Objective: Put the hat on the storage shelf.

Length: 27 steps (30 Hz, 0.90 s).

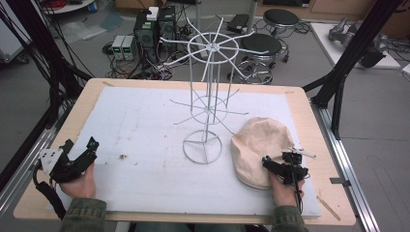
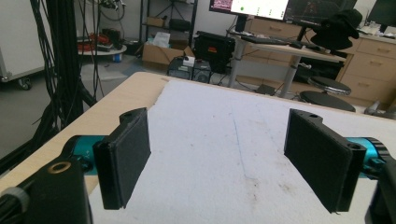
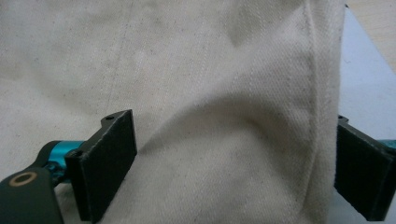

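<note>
A beige cloth hat point(image 1: 258, 145) lies on the white foam mat point(image 1: 145, 130), to the right of a white wire rack point(image 1: 209, 96) that stands at the mat's middle. My right gripper point(image 1: 279, 158) is at the hat's near right edge. In the right gripper view it point(image 3: 231, 140) is open, its jaws wide apart on either side of a raised fold of the hat's fabric point(image 3: 210, 93), with the seamed edge toward the right jaw. My left gripper point(image 1: 80, 143) rests at the mat's left edge. It point(image 2: 217, 140) is open, with bare mat between its jaws.
The mat covers most of a wooden table point(image 1: 87, 96). The rack's thin arms point(image 1: 176, 60) spread outward at two heights. Black frame posts point(image 1: 355, 46) flank the table. Stools point(image 1: 261, 46) and computer boxes point(image 1: 145, 31) stand on the floor beyond the far edge.
</note>
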Available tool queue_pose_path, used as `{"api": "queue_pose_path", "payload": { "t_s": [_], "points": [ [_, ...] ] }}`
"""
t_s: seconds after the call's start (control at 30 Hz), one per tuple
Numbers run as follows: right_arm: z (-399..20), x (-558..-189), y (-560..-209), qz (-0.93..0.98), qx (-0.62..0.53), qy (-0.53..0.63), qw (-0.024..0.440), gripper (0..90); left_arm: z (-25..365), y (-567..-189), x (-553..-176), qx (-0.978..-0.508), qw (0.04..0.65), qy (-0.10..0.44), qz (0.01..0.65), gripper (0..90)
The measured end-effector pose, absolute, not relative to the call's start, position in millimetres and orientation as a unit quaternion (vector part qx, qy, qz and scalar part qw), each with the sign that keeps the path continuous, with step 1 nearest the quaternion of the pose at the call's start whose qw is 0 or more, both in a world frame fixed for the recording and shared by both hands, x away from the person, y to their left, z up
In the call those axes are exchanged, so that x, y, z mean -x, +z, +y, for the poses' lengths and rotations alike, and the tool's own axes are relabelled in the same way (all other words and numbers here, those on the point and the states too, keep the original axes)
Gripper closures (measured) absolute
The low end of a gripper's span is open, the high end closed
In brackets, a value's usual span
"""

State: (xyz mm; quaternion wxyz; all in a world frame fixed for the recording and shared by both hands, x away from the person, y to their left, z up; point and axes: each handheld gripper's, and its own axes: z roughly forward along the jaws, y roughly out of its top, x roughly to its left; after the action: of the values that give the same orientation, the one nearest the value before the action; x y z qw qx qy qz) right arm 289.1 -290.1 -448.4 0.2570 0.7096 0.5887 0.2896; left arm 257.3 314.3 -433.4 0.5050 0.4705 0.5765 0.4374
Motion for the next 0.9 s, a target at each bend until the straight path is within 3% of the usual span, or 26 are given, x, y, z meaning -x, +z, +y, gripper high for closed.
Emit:
{"api": "queue_pose_path", "payload": {
  "t_s": [0.2,0.33,0.63,0.9],
  "points": [
    [-288.7,-288.5,-447.2,0.597,-0.708,0.276,0.258,9.4,314.0,-433.8,-257.2,-0.469,0.507,0.437,0.576,22.8],
    [-289.0,-288.2,-446.5,0.611,-0.699,0.269,0.257,14.8,314.0,-433.6,-257.0,-0.469,0.508,0.438,0.575,22.8],
    [-291.6,-284.0,-443.3,0.590,-0.710,0.265,0.278,54.9,313.6,-433.8,-256.8,-0.467,0.510,0.438,0.574,22.9],
    [-292.4,-284.6,-439.4,0.593,-0.705,0.284,0.264,72.2,314.7,-434.0,-256.7,-0.463,0.514,0.437,0.575,23.0]
  ]
}}
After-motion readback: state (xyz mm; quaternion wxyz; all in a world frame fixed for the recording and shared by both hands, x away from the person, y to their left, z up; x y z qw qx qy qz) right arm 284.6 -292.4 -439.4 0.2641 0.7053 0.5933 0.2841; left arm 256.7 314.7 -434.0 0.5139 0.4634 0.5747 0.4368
